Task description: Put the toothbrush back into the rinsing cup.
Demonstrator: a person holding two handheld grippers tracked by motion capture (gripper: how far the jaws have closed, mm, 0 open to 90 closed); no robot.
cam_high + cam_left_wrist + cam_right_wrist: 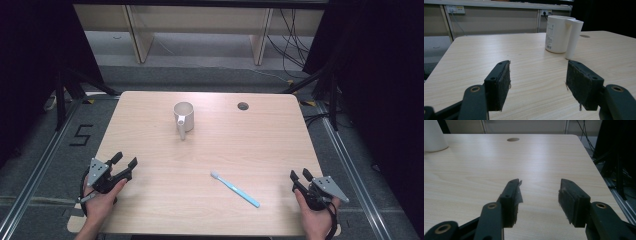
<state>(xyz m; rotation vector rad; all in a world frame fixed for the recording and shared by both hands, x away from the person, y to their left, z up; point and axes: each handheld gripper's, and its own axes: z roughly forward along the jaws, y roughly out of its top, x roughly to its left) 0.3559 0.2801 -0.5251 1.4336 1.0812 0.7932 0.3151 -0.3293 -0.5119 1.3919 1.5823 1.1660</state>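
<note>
Both tools wide apart, left tool (125,161) & right tool (300,174) empty, toothbrush (235,188) btw them

The high view looks forward and down from above the person's side onto the whole pale wooden table (165,175). The left gripper view sits low near the table's left front, facing the white cylindrical handled mug (560,33), also seen from above (183,119). The right gripper view sits low at the right front, facing the round cable hole (513,139), shared with the high view (243,106).

Wooden table (150,150) with round hole (243,106)
</note>
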